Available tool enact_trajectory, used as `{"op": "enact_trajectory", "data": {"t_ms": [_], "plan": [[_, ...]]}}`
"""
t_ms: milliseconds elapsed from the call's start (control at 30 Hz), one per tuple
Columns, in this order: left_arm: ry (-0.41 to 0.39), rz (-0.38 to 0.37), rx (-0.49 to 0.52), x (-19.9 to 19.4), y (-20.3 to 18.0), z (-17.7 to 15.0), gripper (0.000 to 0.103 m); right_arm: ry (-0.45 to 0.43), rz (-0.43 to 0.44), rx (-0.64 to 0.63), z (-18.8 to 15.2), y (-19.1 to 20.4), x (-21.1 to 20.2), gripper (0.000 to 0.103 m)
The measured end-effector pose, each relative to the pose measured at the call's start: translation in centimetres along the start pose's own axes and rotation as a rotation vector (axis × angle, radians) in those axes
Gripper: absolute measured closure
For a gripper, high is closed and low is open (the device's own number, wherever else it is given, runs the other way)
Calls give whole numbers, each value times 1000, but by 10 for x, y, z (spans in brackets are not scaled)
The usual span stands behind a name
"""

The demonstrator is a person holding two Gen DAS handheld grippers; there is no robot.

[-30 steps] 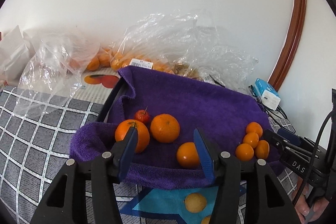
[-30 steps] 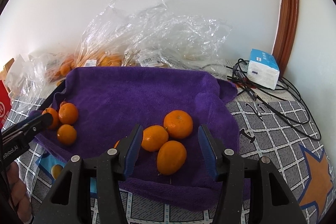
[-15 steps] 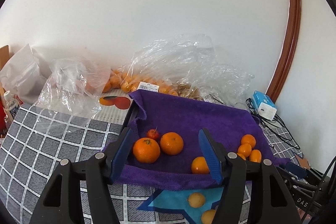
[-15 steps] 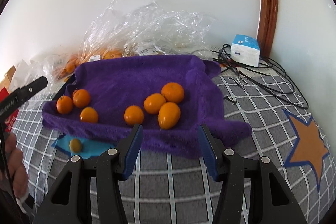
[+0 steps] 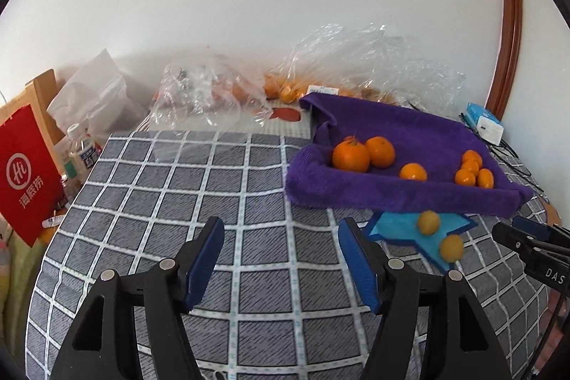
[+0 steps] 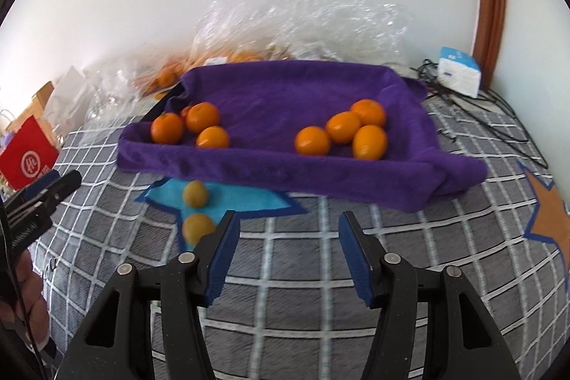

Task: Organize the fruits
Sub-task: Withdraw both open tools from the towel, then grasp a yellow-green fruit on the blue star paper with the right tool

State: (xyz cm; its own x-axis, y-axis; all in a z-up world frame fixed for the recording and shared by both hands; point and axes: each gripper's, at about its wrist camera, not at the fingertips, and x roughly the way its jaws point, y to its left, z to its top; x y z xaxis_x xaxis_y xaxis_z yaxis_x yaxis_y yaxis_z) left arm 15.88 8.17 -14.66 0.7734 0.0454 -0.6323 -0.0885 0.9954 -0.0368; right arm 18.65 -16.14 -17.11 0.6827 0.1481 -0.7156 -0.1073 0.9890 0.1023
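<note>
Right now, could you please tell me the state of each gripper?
Left gripper: open, holding nothing.
Right gripper: open, holding nothing.

A: Towel [image 6: 285, 95]?
B: Purple. Oranges [image 6: 343, 127]: orange.
A: Cloth [image 5: 178, 187]?
B: Grey, white grid, blue star [image 6: 228, 198], orange star [image 6: 550, 212].
A: Pads [image 5: 205, 255]?
B: Blue. Bag [image 5: 26, 173]: red, white print.

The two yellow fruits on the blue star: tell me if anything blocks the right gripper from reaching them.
Nothing visible does. The right gripper hangs open, with the nearer yellow fruit just beyond its left finger and the farther yellow fruit behind it, before the purple towel.
</note>
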Motion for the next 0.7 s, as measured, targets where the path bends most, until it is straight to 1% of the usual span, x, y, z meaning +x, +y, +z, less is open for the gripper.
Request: {"op": "enact_trajectory", "data": {"t_ms": [100,200,300,400,567,600,667,700], "plan": [[29,13,-26,6,13,-10,39,22,26,-25,-6,16,5,44],[70,-2,-64,11,22,-12,39,44,44,-32,-9,28,12,43],[93,9,-85,14,26,-14,39,42,16,-27,-13,34,16,43],[115,19,-92,16,26,-16,38,84,25,-39,-15,38,24,43],[152,8,-84,20,24,-20,39,96,-10,-53,-16,43,34,43],[161,7,-80,21,23,-21,39,92,-15,-52,-17,43,35,45],[165,6,-73,21,22,-21,38,86,-31,-50,-17,43,37,50],[165,5,-69,21,21,-22,38,86,-34,-49,-17,44,38,57]]}}
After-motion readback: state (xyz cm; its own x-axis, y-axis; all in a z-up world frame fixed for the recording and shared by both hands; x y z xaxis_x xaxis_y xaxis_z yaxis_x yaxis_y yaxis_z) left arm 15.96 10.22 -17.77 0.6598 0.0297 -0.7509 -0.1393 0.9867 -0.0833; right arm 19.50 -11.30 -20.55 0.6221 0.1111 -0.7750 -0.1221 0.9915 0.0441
